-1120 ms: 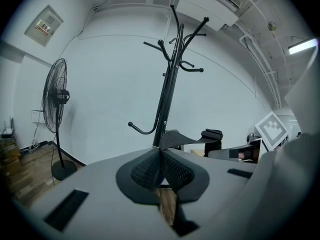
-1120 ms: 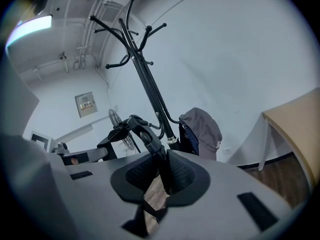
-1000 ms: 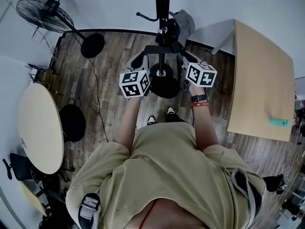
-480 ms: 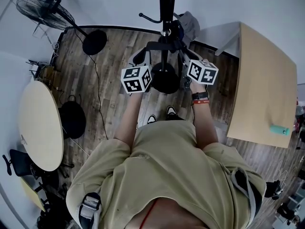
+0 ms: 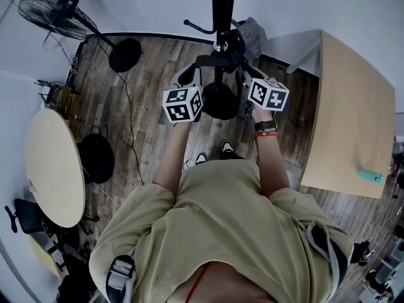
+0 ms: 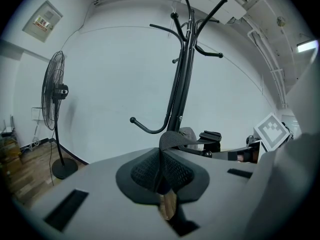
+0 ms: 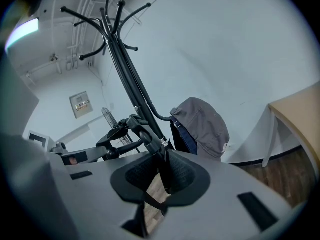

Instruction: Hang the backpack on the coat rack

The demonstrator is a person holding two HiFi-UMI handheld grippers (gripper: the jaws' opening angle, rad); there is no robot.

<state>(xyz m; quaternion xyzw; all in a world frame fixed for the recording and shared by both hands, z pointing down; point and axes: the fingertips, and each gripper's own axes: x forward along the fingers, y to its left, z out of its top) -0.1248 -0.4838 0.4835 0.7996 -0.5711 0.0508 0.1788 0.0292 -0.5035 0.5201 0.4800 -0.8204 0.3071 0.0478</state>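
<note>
The black coat rack (image 5: 222, 5) stands straight ahead of me, with its round base (image 5: 219, 100) between the two marker cubes. A grey backpack (image 5: 251, 31) hangs just beyond and right of the pole. I cannot tell whether it rests on a hook. Its black strap (image 5: 214, 60) stretches across in front of the pole between both grippers. My left gripper (image 5: 188, 76) is shut on the webbing loop (image 6: 172, 140). My right gripper (image 5: 243, 74) is shut on the strap (image 7: 150, 144), with the backpack (image 7: 202, 129) close behind it. The rack's hooks (image 6: 180, 84) spread high above.
A standing fan (image 5: 57, 17) with a round foot (image 5: 124, 55) is at the far left near the wall. A round table (image 5: 53, 166) is on my left and a wooden desk (image 5: 350, 112) on my right. A black round object (image 5: 96, 160) lies on the wooden floor.
Both grippers have moved forward toward the rack pole and slightly down, still holding the strap. The rack now looks closer in the head view.
</note>
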